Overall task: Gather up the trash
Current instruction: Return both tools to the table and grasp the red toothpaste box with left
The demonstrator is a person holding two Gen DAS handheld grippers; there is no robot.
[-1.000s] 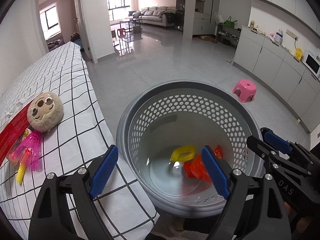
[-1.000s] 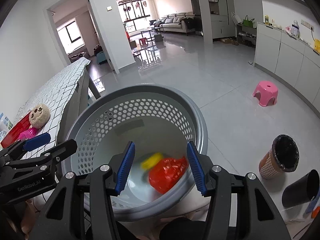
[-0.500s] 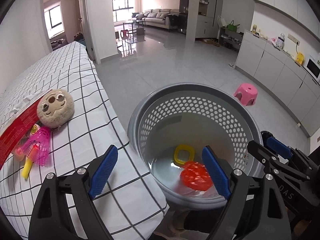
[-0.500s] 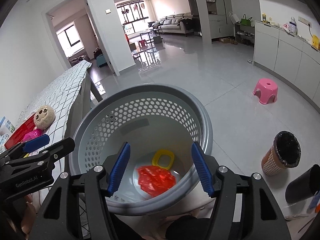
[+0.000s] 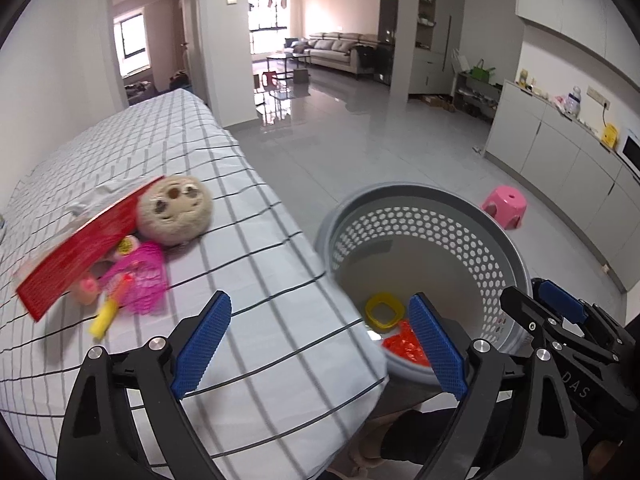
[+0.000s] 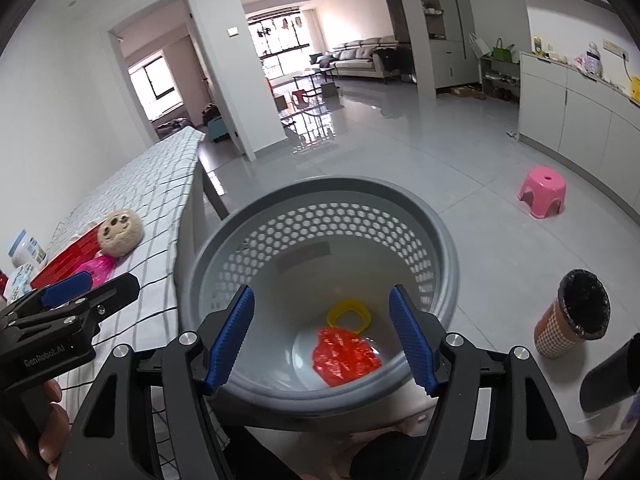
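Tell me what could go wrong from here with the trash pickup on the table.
1. The left gripper has empty jaws, opening, and faces a tight pile: plush toy, red packet, pink net item, yellow stick. A grab may catch the toy instead of trash.
2. The pile lies on loose checked cloth; the jaws could snag it.
3. The grey basket stands close against the table edge; a swinging gripper might knock it.

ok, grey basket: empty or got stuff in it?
Not empty. The grey basket holds a red wrapper and a yellow ring on its floor; otherwise bare.
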